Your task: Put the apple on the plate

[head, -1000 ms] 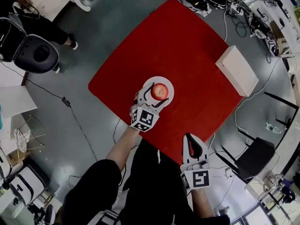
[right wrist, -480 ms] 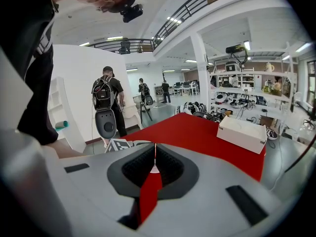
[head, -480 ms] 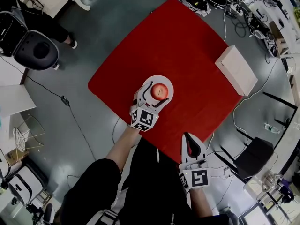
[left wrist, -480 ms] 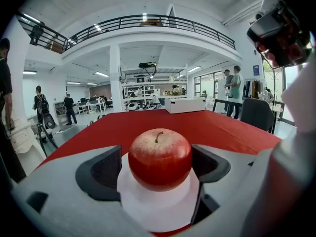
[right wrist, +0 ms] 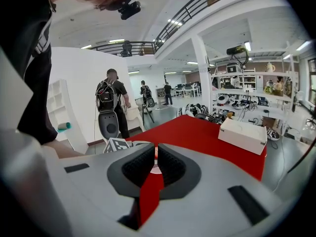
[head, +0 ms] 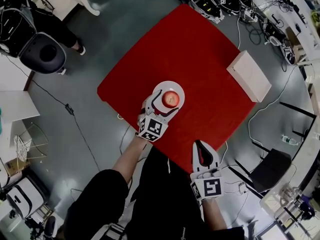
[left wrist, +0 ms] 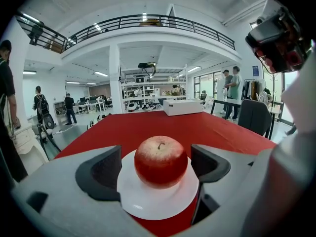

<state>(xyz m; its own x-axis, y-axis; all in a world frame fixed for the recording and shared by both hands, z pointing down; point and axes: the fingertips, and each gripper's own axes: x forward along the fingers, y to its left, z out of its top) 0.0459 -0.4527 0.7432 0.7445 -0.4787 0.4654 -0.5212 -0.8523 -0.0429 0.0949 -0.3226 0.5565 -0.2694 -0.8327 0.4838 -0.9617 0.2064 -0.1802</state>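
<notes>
A red apple (head: 171,98) (left wrist: 161,162) rests upright on a small white plate (head: 176,87) (left wrist: 148,201) near the front of the red table (head: 200,59). My left gripper (head: 165,104) (left wrist: 157,157) is open, with one jaw on each side of the apple. The jaws have just been opening, and gaps show between the pads and the fruit. My right gripper (head: 200,146) (right wrist: 156,157) hovers at the table's near edge, to the right of the plate. It is shut with nothing in it.
A white box (head: 249,75) (right wrist: 243,135) lies at the table's right edge. A dark chair (head: 272,166) stands on the right, and a person with a backpack (head: 40,54) at the upper left. Cables and equipment crowd the top right.
The apple stays on the plate and both grippers hold their places. Only the head view has shifted slightly.
</notes>
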